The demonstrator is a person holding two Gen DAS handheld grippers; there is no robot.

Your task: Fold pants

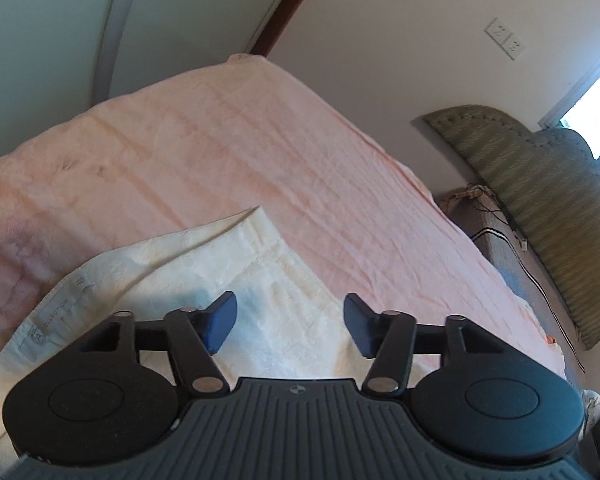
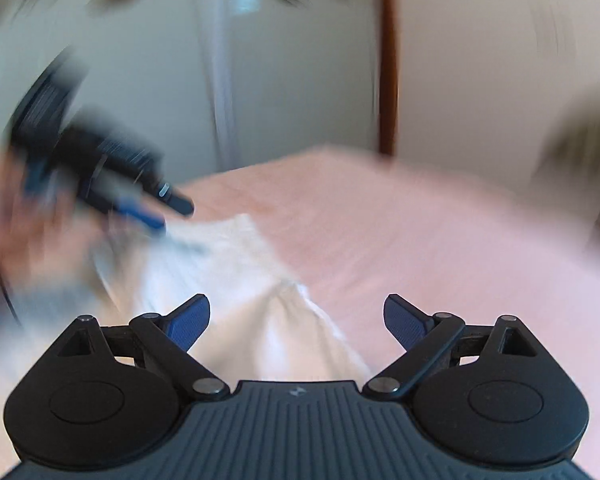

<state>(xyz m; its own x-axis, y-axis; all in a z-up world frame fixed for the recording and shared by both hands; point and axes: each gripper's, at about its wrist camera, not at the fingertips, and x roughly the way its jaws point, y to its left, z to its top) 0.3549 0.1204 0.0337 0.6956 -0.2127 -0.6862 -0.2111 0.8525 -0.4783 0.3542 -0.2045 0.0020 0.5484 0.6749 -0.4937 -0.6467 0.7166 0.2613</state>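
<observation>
the cream-white textured cotton pants (image 1: 228, 280) are seen lying partly folded, layers overlapped, on the pink-sheeted bed (image 1: 260, 152). the left tool (image 1: 290, 322) and right tool (image 2: 296, 322) are both held apart and empty above the cloth, so further folds are judged to remain.

Left tongs (image 1: 290, 322) and right tongs (image 2: 296, 322), black linkage arms, blue pads, silver pivot screws, ribbed grey housing

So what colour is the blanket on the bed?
Pale pink. The blanket shows best in the left wrist view, under the white pants.
</observation>
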